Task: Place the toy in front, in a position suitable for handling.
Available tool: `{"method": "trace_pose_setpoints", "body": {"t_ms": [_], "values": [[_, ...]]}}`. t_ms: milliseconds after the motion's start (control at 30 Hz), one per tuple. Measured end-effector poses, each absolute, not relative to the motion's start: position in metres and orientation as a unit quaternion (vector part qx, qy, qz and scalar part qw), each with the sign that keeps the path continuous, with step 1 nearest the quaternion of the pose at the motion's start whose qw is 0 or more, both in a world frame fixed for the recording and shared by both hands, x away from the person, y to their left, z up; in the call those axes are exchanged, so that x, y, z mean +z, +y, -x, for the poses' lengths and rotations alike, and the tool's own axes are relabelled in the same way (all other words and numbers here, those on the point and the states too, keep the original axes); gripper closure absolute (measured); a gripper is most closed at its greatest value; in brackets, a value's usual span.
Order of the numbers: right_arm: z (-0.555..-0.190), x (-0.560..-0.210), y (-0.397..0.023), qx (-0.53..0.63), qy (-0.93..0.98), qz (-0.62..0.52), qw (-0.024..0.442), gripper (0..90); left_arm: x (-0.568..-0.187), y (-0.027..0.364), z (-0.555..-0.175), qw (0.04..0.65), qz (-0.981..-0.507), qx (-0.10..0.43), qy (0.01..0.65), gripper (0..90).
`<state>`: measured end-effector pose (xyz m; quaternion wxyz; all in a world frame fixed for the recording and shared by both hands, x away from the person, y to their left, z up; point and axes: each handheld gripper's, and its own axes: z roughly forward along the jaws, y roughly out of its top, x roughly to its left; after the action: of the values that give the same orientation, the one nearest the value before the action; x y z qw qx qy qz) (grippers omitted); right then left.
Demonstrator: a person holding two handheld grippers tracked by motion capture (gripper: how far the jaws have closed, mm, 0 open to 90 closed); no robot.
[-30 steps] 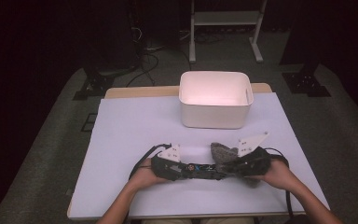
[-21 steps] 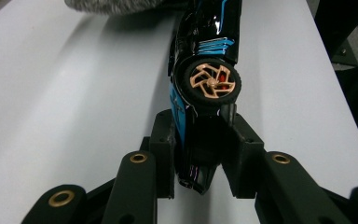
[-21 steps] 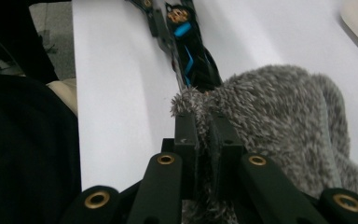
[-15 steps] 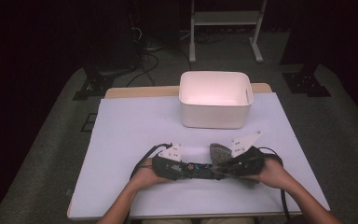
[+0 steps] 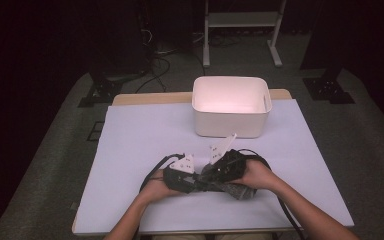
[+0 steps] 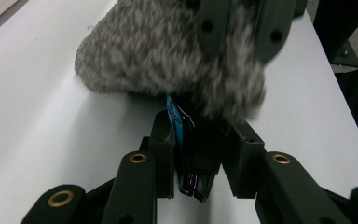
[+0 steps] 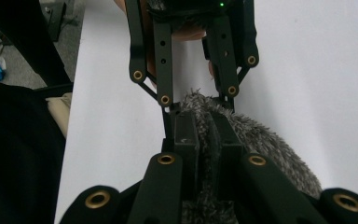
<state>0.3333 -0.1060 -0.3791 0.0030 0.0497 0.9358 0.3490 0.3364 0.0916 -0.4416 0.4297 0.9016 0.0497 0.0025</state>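
— What's the left gripper (image 5: 194,181) holding?

— Its jaws are clamped on one end of that fuzzy grey sock (image 6: 168,51), low over the white table (image 5: 145,135). The right gripper (image 5: 211,172) pinches the other end.

— Heavy?

— Looks light, soft and floppy; I'd grab an edge, as they do.

— And that blue tag (image 6: 173,122) by the left jaws?

— Too blurred to tell. The tub (image 5: 230,105) behind hides its own floor.

Grey fuzzy sock (image 6: 168,51) blurred, its top cut off
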Motion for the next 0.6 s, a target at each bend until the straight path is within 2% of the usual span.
{"method": "trace_pose_setpoints", "body": {"t_ms": [133,367,500,600], "values": [[-0.334,-0.379,-0.11,0.347,0.936,-0.052,0.003,82.8,-0.442,0.093,-0.337,0.431,-0.901,0.001,0.05,67.9],[-0.331,-0.38,-0.149,0.347,0.934,-0.084,0.009,82.8,-0.442,0.097,-0.337,0.434,-0.899,0.003,0.06,62.9],[-0.33,-0.38,-0.169,0.346,0.932,-0.108,0.019,82.8,-0.444,0.095,-0.336,0.433,-0.9,0.0,0.051,68.6],[-0.327,-0.378,-0.167,0.347,0.932,-0.105,0.021,82.8,-0.445,0.095,-0.337,0.434,-0.9,-0.002,0.05,68.5]]}}
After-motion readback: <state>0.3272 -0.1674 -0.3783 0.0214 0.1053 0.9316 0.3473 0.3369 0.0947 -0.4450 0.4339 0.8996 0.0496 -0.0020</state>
